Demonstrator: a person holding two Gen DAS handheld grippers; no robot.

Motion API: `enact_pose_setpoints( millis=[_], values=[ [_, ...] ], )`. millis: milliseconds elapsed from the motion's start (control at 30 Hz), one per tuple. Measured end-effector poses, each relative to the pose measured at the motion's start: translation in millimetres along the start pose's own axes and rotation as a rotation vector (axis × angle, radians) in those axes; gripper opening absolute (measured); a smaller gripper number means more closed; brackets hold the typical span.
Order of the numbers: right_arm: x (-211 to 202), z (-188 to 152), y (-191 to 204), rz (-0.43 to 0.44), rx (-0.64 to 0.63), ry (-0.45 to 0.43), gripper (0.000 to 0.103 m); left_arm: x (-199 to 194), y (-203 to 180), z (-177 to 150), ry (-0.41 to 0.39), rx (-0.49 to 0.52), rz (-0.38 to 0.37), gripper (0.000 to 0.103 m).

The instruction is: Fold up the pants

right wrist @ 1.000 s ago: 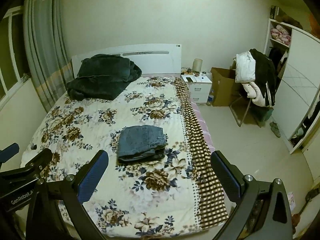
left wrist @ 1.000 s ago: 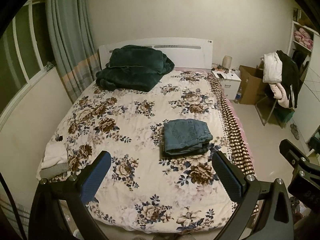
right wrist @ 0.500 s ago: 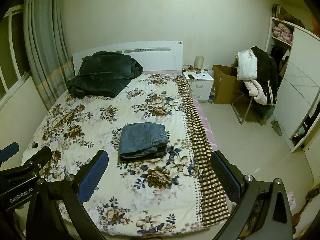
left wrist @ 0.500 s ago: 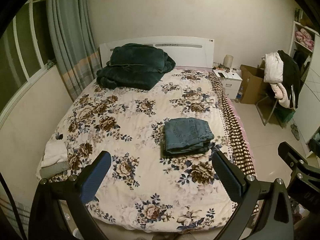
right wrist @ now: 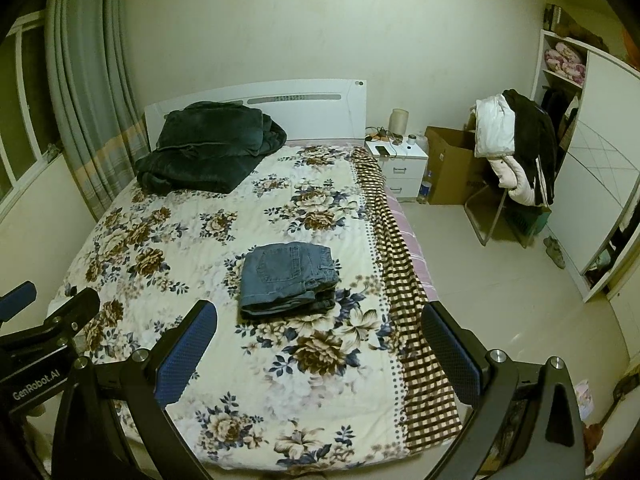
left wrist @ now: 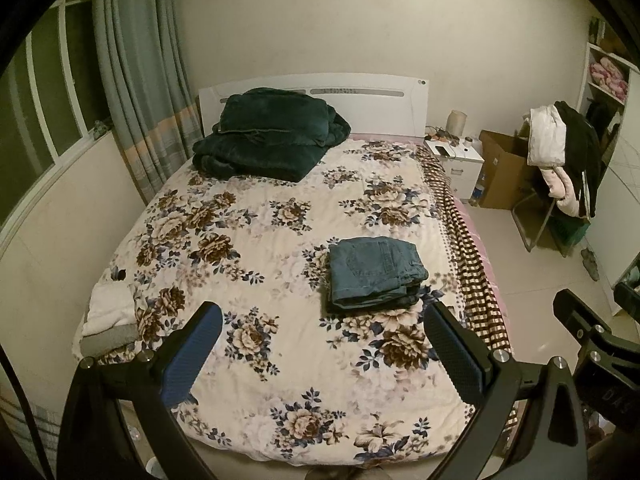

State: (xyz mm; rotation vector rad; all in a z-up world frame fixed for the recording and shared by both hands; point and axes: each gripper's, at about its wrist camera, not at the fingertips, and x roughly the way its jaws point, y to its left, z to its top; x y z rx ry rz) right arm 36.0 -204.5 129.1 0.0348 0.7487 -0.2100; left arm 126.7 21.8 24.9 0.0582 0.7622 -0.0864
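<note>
Over the last second you pull both grippers a little further back and up from the bed (left wrist: 280, 408): the jeans (left wrist: 374, 272) sit slightly smaller and higher between the fingers than they did 1 second ago, and nothing on the quilt has shifted. Your left gripper (left wrist: 324, 354) hangs with its jaws spread wide and nothing between them, well clear of the cloth. Your right gripper (right wrist: 320, 352) is the same, spread wide and empty, and it also shows at the right edge of the left wrist view.

The jeans lie as a compact rectangular stack on the floral quilt, toward the right side of the bed and near the checked border (right wrist: 404, 300), with a back pocket facing up and the layered edges toward you. They are well apart from the dark green blanket (left wrist: 268, 136) at the headboard.

With both grippers empty and backing away from a tidy stack, the fold looks finished; no further fold seems needed.
</note>
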Motion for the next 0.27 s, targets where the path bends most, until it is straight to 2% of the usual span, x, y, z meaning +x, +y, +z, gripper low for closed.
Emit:
enact_pose_setpoints(
  millis=[267],
  values=[
    [0.5, -1.5, 0.7, -0.002, 0.008, 0.005, 0.103, 1.1, -0.1, -1.2, 0.006, -0.003, -0.007, 0.103]
  ],
)
